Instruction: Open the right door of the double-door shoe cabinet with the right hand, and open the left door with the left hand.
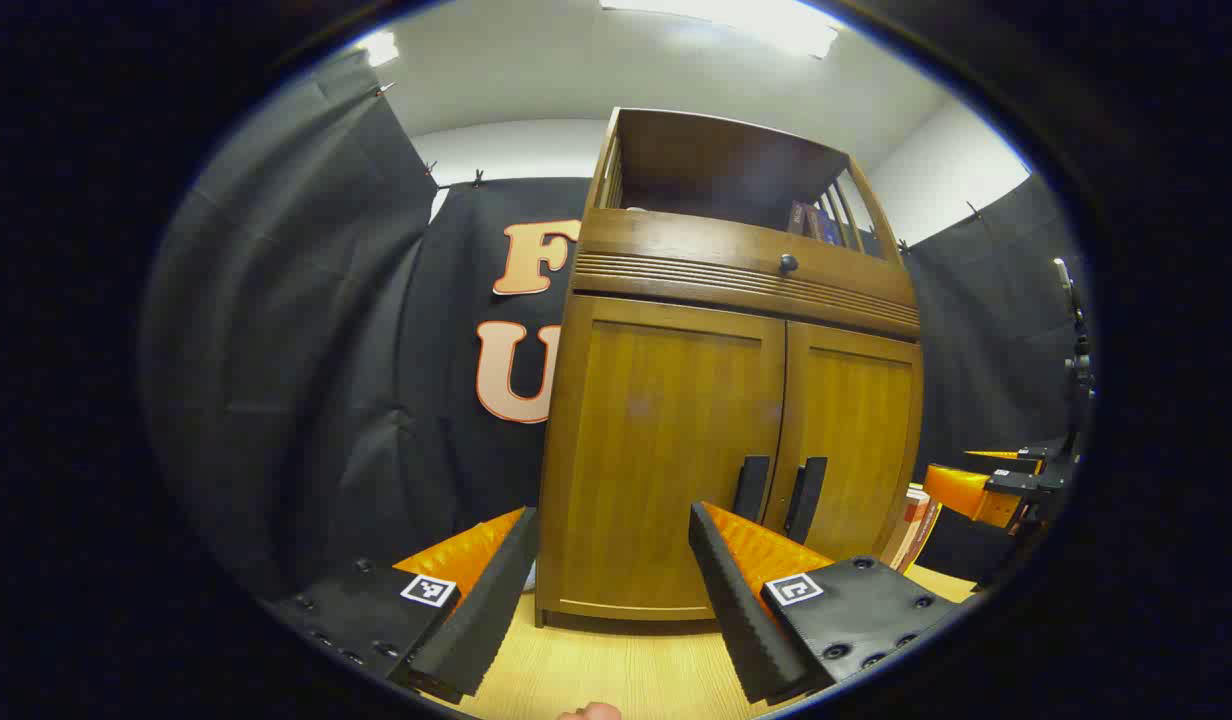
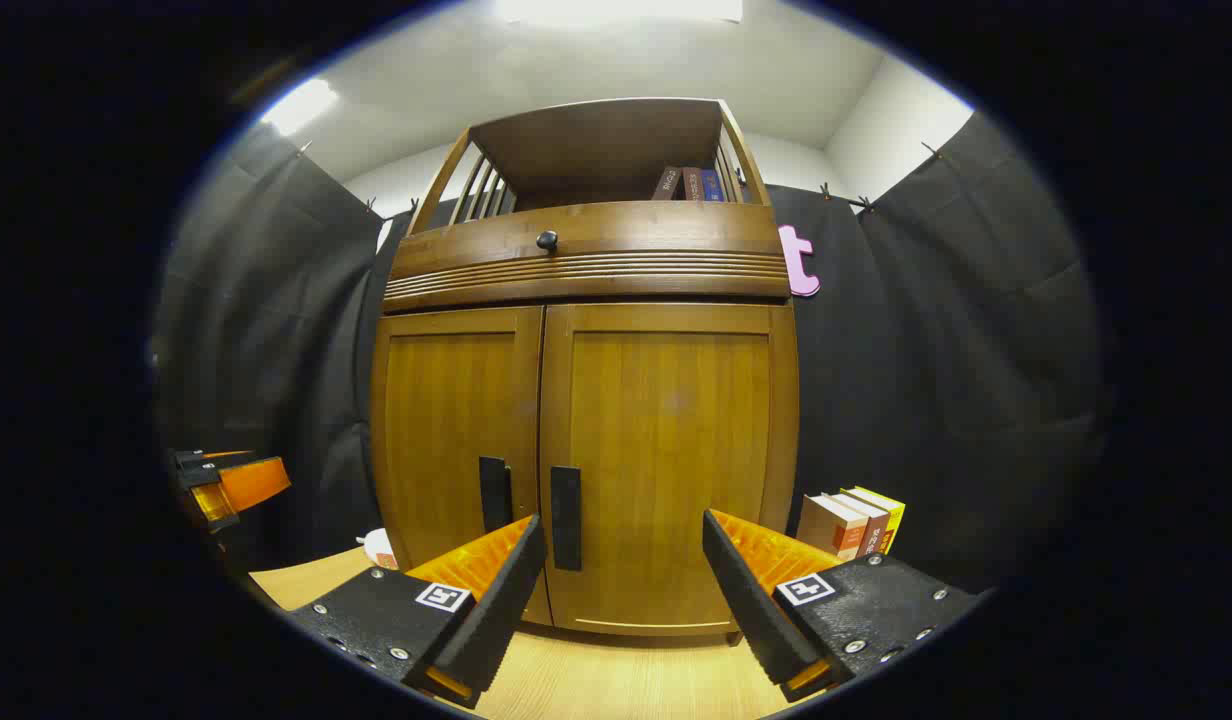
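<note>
Both doors of the shoe cabinet [image 2: 586, 440] are shut. Your right gripper [image 2: 624, 560] has its fingers wide, just short of the right door's handle [image 2: 565, 518], ready to straddle it. Your left gripper [image 1: 612, 560], equally wide, faces the left door [image 1: 666, 450], waiting.

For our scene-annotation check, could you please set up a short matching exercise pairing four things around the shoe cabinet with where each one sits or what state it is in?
Things:
1. right door
2. round knob
3. books on the table
4. right gripper

Places or states:
a. standing beside the cabinet's right side
b. open, in front of the doors, holding nothing
c. shut, with a dark vertical handle near the centre seam
d. on the drawer front above the doors

Pairs: 1-c, 2-d, 3-a, 4-b
</note>
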